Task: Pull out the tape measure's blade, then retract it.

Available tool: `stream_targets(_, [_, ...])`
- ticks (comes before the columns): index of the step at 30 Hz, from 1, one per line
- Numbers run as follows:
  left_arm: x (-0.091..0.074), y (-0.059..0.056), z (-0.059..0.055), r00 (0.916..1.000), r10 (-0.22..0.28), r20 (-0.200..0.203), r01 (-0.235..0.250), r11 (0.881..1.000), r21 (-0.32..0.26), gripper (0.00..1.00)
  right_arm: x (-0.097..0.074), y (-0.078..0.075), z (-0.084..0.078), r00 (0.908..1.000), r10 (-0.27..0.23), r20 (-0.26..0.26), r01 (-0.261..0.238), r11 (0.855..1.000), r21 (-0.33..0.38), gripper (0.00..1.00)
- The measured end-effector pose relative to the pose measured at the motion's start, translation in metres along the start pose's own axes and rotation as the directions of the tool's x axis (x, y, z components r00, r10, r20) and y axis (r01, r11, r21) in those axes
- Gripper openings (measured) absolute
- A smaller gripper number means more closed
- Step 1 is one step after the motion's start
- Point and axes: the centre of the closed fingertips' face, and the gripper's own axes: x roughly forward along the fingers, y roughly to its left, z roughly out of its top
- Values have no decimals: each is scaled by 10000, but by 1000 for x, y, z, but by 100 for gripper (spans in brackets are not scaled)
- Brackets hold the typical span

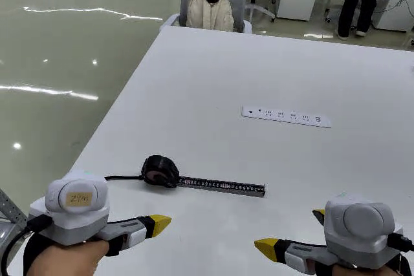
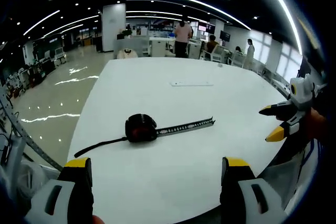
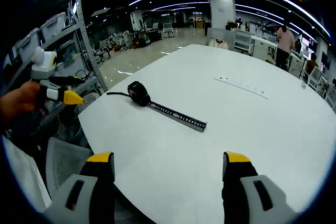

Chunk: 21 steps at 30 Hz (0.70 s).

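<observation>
Yellow-tipped jaws of the left gripper [image 2: 157, 163] are standing wide apart over the near edge of the white table [image 1: 259, 69], holding nothing. The right gripper [image 3: 168, 157] is hovering likewise at the near edge, its jaws spread wide and empty. Both are staying well apart from the tape measure [image 1: 160, 170], which is lying on the table between them and a little farther in. Its black round case is resting toward the left side, and its dark blade [image 1: 223, 186] is lying partly drawn out, flat on the tabletop, pointing right in the head view. A thin black strap [image 1: 123, 177] is trailing from the case toward the table's left edge. Farther back, a white power strip [image 1: 286, 116] is lying flat on the table, and beyond the far edge a chair [image 1: 208, 10] is carrying a pale jacket.
</observation>
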Motion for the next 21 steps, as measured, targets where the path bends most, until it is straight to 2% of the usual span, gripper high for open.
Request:
stream_targets(4, [3, -1, 4, 9999, 98, 23, -98, 9999, -42, 100, 2, -2, 3, 9999, 158, -7, -158, 9997, -171, 86])
stream_targets(18, [7, -2, 8, 9999, 147, 65, -146, 9999, -79, 100, 4, -5, 4, 9997, 229, -25, -230, 9993, -284, 84])
stream_targets(21, [16, -2, 9, 10000, 31, 37, -30, 10000, -95, 100, 10, -8, 5, 9996, 255, -141, -262, 9983, -511, 84])
